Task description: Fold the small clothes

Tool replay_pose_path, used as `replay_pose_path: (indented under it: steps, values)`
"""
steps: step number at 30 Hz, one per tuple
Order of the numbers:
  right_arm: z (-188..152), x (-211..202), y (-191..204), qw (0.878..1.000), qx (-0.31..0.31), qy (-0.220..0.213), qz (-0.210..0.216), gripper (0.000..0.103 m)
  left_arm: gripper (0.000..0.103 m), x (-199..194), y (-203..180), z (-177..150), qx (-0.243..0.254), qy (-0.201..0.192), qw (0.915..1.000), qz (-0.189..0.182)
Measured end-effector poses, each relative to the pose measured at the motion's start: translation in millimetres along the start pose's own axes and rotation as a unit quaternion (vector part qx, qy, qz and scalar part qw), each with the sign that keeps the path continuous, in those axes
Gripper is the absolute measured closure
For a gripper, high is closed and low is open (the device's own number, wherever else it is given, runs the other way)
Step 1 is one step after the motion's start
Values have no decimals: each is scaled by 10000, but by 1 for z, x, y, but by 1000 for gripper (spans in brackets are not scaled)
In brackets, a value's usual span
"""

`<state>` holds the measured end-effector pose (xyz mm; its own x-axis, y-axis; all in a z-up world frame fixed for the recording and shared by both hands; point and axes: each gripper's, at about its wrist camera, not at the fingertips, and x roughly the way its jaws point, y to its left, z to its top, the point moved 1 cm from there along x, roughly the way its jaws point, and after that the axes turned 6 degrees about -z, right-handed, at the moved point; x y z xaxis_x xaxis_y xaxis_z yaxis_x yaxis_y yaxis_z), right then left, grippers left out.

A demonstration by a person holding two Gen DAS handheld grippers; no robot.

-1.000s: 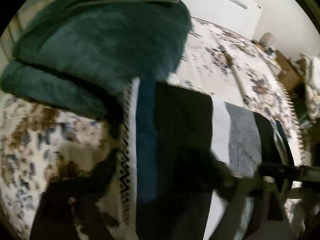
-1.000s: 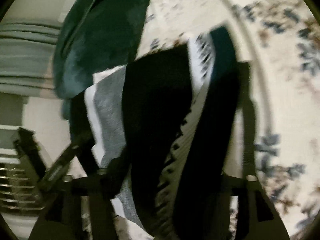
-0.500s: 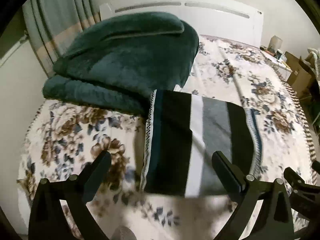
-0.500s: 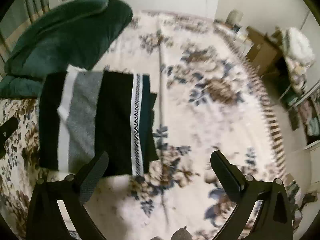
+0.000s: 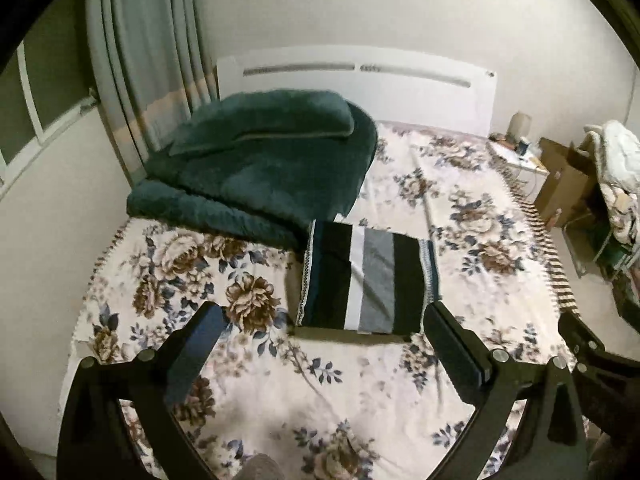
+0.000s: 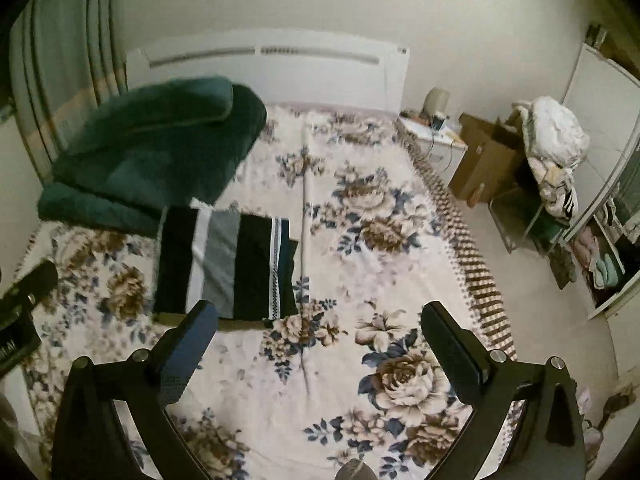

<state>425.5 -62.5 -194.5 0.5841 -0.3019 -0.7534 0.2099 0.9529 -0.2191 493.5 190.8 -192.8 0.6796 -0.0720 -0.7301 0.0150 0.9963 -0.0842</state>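
Note:
A folded striped garment [image 5: 366,280], black, white, grey and dark blue with a zigzag trim, lies flat on the floral bedspread [image 5: 472,216]. In the right wrist view the same garment [image 6: 226,266] sits left of centre. My left gripper [image 5: 320,320] hangs well above and in front of it, jaws wide open with nothing between them. My right gripper [image 6: 318,318] is open too, high over the bed to the right of the garment, holding nothing. Each gripper shows at the edge of the other's view.
A bulky dark green blanket [image 5: 260,164] is piled at the bed's far left, touching the garment's far edge. A white headboard [image 5: 360,84] stands behind. Curtains [image 5: 152,56] hang at left. Cardboard boxes [image 6: 488,160], a nightstand and a heap of laundry [image 6: 556,140] line the right side.
Both grippers let go of the garment, opened wide and rose back from the bed. The garment now lies folded on the bedspread, and the whole bed has come into view.

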Motion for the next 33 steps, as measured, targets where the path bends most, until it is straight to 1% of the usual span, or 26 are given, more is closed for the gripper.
replay_pose_path:
  steps: [6,8,11,16,19,24,31,33]
  values:
    - [-8,-98,-26,9992,2,-386,85,0,0,-74,-6,-9,-14,-152,9998,-100]
    - [-13,-127,-33,9986,-9,-504,128,0,0,-94,-7,-12,-35,-227,9997,-68]
    - [-20,-166,-43,9976,9,-674,186,0,0,-119,-9,-16,-34,-310,9995,-30]
    - [-29,-219,-57,9958,51,-872,292,0,0,-157,-13,-27,32,-464,9989,38]
    - [-36,-246,-65,9945,97,-998,300,0,0,-173,-15,-31,15,-511,9987,9]
    - [-43,-274,-77,9938,157,-1038,364,0,0,-193,-18,-40,15,-557,9984,-59]
    - [-49,-285,-81,9938,184,-1019,396,0,0,-207,-21,-47,-18,-597,9982,-56]
    - [-53,-295,-86,9937,185,-1032,402,0,0,-213,-20,-48,-60,-632,9980,-56]
